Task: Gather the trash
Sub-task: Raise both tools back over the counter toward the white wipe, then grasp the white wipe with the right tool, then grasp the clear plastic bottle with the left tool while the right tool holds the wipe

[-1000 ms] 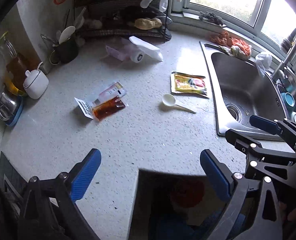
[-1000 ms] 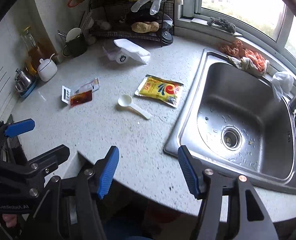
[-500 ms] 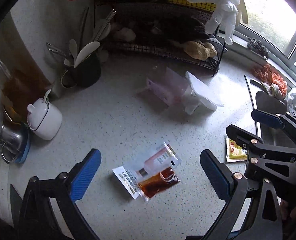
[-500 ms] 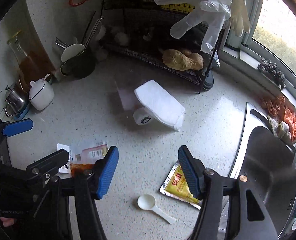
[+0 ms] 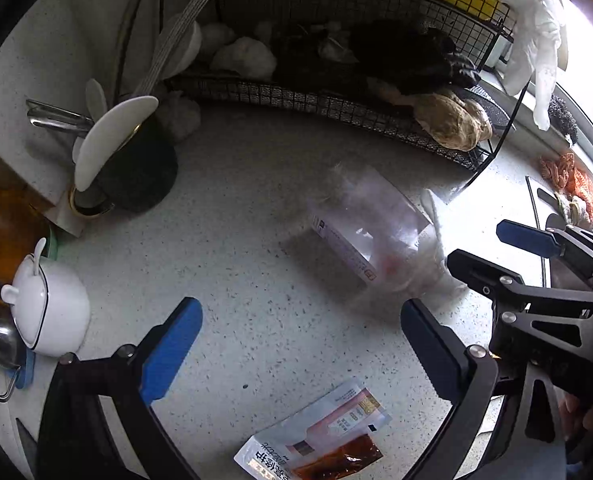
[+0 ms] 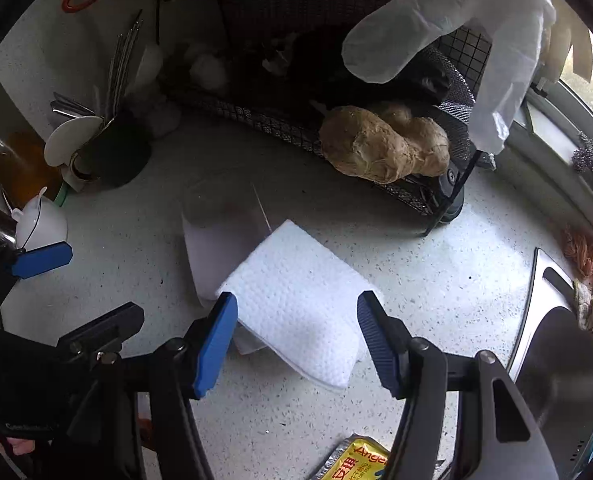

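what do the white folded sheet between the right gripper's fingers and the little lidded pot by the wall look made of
The folded sheet looks like paper towel: matte white with a dimpled, quilted emboss and soft layered edges. The lidded pot looks like glazed ceramic: smooth, glossy white with a thin dark rim line, though glossy plastic can't be ruled out.

A speckled white table (image 6: 436,280) meets a pale wall (image 5: 56,40) in a kitchen corner, where a black wire rack (image 6: 376,0) stands. Daylight floods in through a window (image 6: 592,80) at right, beside a steel sink (image 6: 552,344).
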